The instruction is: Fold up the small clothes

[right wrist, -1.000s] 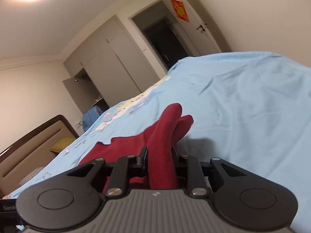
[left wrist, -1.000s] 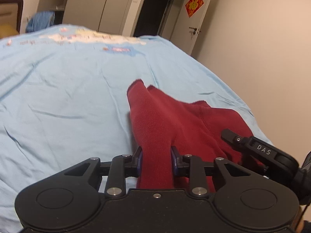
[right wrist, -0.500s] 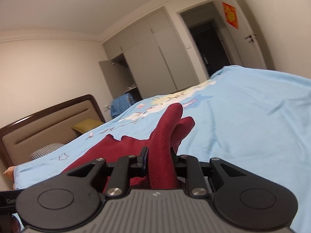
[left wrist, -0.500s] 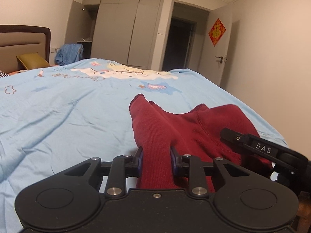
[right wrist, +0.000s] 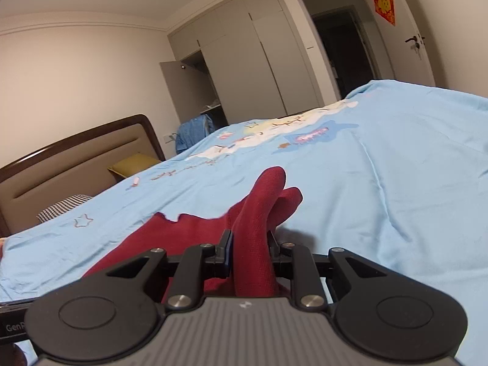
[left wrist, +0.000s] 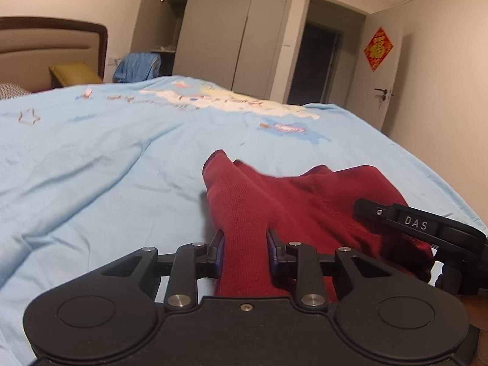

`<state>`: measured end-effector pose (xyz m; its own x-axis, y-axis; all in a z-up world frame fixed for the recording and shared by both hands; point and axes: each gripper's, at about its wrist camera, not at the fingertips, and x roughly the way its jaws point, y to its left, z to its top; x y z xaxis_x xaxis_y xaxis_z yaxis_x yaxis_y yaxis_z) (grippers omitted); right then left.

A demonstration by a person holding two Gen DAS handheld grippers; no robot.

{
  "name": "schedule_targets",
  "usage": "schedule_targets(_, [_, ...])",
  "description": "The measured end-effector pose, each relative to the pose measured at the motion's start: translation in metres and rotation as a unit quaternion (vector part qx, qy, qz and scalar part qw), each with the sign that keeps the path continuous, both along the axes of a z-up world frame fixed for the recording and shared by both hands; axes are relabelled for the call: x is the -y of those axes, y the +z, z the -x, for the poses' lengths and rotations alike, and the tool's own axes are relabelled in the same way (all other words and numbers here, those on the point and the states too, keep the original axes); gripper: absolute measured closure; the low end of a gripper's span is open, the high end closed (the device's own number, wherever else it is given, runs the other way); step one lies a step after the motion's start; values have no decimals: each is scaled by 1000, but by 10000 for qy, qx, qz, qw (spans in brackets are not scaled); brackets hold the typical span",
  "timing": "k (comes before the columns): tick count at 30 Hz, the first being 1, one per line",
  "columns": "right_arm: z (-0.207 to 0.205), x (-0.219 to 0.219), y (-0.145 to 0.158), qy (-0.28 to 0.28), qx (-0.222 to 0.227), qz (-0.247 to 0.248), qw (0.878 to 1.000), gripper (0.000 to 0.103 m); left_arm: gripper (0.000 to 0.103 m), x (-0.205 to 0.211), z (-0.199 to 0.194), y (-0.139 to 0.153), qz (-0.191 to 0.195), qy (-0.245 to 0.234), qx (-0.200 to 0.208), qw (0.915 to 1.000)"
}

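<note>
Lifting both ends higher than a second ago, your left gripper (left wrist: pixel 245 251) and right gripper (right wrist: pixel 250 251) each pinch the red garment (left wrist: pixel 308 210) tight above the blue bed (left wrist: pixel 91 167), ready to fold.

One dark red garment (left wrist: pixel 308 204) on the bed (left wrist: pixel 91 164). Two grippers: left gripper (left wrist: pixel 245 248), right gripper (right wrist: pixel 250 251), two fingers each. One headboard (right wrist: pixel 76 158). One yellow pillow (right wrist: pixel 134 163), one striped pillow (right wrist: pixel 61 209). One blue cloth heap (left wrist: pixel 137 67) beyond the bed's far edge. One red door ornament (left wrist: pixel 378 48).
</note>
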<state>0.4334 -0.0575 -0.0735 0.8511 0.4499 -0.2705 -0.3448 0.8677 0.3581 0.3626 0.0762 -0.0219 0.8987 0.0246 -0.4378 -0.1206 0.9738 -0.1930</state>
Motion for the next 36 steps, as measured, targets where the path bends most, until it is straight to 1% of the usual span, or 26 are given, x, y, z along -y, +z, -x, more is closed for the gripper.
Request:
schedule_targets(3, [1,8,-14,-169,-165,-78,9997,78,68,-6,0,-8,178,61,-100,9998])
schedule_targets(5, [3,12,-22,-222,-233,-167,9993,69,66,-8,0,-11,278,90,-132,9995])
schedule_targets(8, [0,22,-29,-258,-298,-378,9985,62,64,-9,0,-15,250,132,-142,9995])
schedule_targets(13, [-5,39,-42,-255,-518,-894,9943,49,58,-9,-6,-17,165,192,-146,9996])
schedule_targets(16, [-9,43,-46,-217,-580,-1111,9919,46,54,-7,-5,-17,131,228,-153,9995])
schedule_targets(19, [-9,46,-46,-177,-570,-1199,9910,40,45,-5,-4,-15,89,250,-185,9995])
schedule_targets(21, [-7,47,-46,-162,-538,-1220,9909,34,31,-5,-3,-14,56,280,-186,9994])
schedule_targets(23, [-2,47,-44,-138,-473,-1244,9910,20,23,-4,1,-12,-9,266,-120,9996])
schedule_targets(24, [2,47,-42,-151,-397,-1241,9914,17,19,-3,3,-10,-46,244,-85,9997])
schedule_targets(26, [13,47,-39,-233,-238,-1211,9921,7,15,-1,7,-7,-105,204,-31,9997])
schedule_targets(30, [29,50,-35,-437,-77,-1236,9913,5,8,1,13,-1,-112,215,17,9997])
schedule_targets(33, [40,51,-30,-532,37,-1198,9914,4,7,2,18,2,-105,200,12,9997])
schedule_targets(35, [49,50,-27,-541,109,-1136,9920,0,6,3,21,5,-134,194,23,9997])
schedule_targets(36, [52,47,-25,-541,126,-1074,9927,0,6,4,23,7,-149,194,38,9997])
